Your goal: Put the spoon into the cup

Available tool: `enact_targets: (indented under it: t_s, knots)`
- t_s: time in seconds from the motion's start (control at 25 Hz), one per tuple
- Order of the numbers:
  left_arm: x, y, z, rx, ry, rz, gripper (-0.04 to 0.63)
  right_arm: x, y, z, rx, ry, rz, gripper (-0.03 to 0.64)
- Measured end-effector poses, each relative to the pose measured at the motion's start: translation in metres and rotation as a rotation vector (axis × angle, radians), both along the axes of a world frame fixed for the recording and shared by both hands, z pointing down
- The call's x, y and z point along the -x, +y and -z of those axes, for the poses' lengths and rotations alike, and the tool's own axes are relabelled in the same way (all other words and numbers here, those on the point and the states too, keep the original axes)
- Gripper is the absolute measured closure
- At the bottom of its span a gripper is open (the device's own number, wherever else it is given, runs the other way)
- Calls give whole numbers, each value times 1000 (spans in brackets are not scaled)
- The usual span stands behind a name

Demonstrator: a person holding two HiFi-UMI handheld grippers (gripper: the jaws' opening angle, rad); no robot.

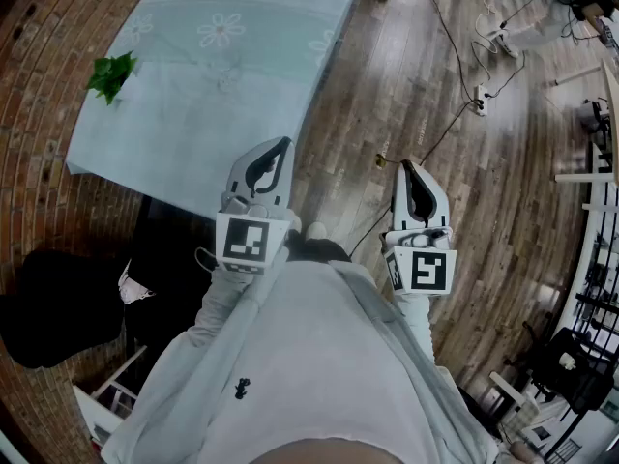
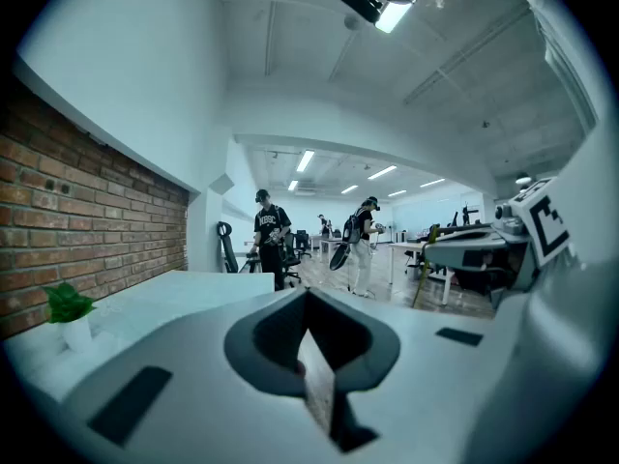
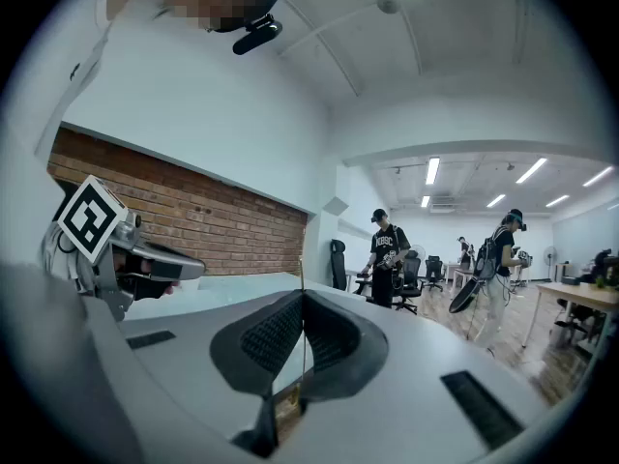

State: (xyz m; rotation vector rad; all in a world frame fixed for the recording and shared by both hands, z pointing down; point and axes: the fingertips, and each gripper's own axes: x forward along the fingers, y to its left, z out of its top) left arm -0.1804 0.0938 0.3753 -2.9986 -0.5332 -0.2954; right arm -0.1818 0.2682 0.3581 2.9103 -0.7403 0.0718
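the person stands at the near corner of a table (image 1: 193, 114) spread with a pale cloth printed with daisies, holding both grippers out in front, about level. the left gripper (image 1: 283, 143) reaches over the table's near right corner; its jaws are pressed together at the tips with nothing between them. the right gripper (image 1: 405, 165) hangs over the wooden floor (image 1: 503, 191), just off the table's right side, and its jaws are likewise closed tip to tip and empty. a small green plant (image 1: 112, 73) in a white pot stands near the table's left edge, close to the brick wall (image 2: 87, 201). neither the spoon nor the cup can be made out in any view; the stretch of cloth that shows seems to carry only the plant, though its far end is cut off by the frame. cables (image 1: 455, 46) and a power strip (image 1: 481, 100) lie across the floor to the right. far down the room two people (image 2: 271, 245) stand among desks and an office chair (image 2: 227, 245)
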Motion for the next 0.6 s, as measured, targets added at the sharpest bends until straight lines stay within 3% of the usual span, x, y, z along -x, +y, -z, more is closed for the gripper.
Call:
enact_targets:
  t_s: [0.4, 0.6]
  knots:
    - [-15, 10, -6, -40, 21, 7, 577, -15, 23, -5, -18, 7, -5, 598]
    - [-43, 12, -7, -54, 27, 15, 577, -42, 29, -9, -23, -2, 0, 598]
